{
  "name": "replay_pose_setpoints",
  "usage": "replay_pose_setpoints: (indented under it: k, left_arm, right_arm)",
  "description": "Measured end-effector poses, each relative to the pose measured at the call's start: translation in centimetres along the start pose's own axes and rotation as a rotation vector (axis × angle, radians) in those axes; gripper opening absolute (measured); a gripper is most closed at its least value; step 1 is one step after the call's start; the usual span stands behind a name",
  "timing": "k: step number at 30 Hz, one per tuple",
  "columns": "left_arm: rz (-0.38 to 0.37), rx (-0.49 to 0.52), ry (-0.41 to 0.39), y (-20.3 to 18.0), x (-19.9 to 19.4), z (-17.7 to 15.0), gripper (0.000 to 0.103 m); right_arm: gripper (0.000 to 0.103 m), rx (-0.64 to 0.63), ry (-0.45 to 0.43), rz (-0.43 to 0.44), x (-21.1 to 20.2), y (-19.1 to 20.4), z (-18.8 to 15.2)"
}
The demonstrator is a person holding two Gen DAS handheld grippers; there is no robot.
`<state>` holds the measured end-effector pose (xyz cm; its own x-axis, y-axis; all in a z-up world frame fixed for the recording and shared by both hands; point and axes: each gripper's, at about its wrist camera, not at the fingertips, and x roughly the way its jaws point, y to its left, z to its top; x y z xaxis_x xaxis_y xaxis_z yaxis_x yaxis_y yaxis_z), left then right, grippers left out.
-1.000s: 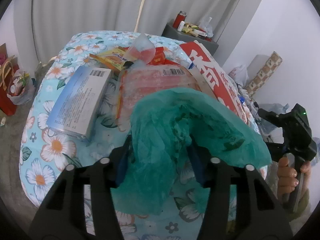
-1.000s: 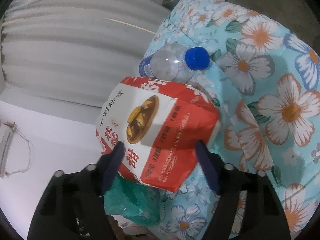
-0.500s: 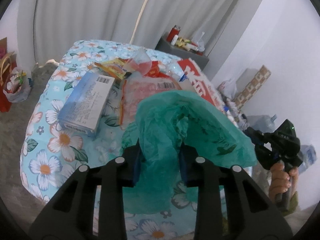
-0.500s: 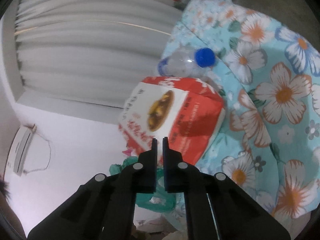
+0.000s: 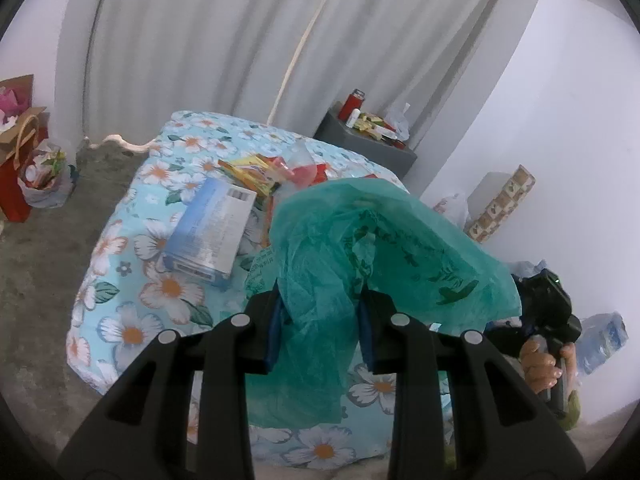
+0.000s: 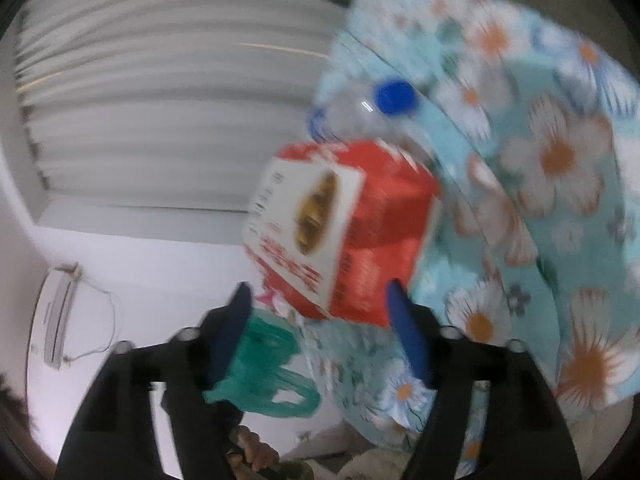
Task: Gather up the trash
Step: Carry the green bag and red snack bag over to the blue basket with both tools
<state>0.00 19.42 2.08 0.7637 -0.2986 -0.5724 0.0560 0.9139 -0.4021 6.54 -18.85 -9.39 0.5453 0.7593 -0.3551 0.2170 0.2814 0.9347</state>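
My left gripper [image 5: 320, 304] is shut on a green plastic bag [image 5: 372, 248], held up over the near edge of the floral-covered table [image 5: 132, 316]. The bag also shows in the right wrist view [image 6: 264, 364], low left. My right gripper [image 6: 320, 308] is open, its jaws wide apart just below a red and white food box [image 6: 340, 224] that lies on the table. A clear bottle with a blue cap [image 6: 384, 100] lies behind the box. The right wrist view is blurred.
On the table lie a blue box [image 5: 212, 232], yellow and red wrappers [image 5: 256, 168] and a clear cup [image 5: 300, 164]. A grey side table [image 5: 360, 140] with small items stands behind. Bags [image 5: 36, 172] sit on the floor at left.
My left gripper has pulled back and up from the table with the green bag. My right gripper was open, shut half a second ago, and now stands open again by the red box.
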Motion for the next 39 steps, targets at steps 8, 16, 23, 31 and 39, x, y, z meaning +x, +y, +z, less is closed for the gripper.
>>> replay_pose_setpoints:
  k: [8,16,23,31,39]
  left_arm:
    - [-0.011,-0.02,0.015,0.4,0.5,0.1,0.028]
    - [-0.001,-0.006,0.005,0.3,0.1,0.3,0.028]
    - [0.027,0.008,0.0,0.2,0.2,0.6,0.028]
    - [0.128,-0.01,-0.083,1.9,-2.2,1.6,0.028]
    - [0.17,-0.072,-0.095,4.5,-2.6,1.6,0.028]
  right_arm:
    - [0.078,0.103,0.086,0.003,5.5,-2.4,0.9]
    - [0.073,0.151,0.066,0.125,5.4,-3.8,1.2]
    - [0.073,-0.053,-0.012,-0.047,1.6,-0.7,0.1]
    - [0.077,-0.805,-0.191,-0.467,0.0,8.1,-5.5]
    - [0.077,-1.348,-0.205,-0.819,8.2,9.4,-12.1]
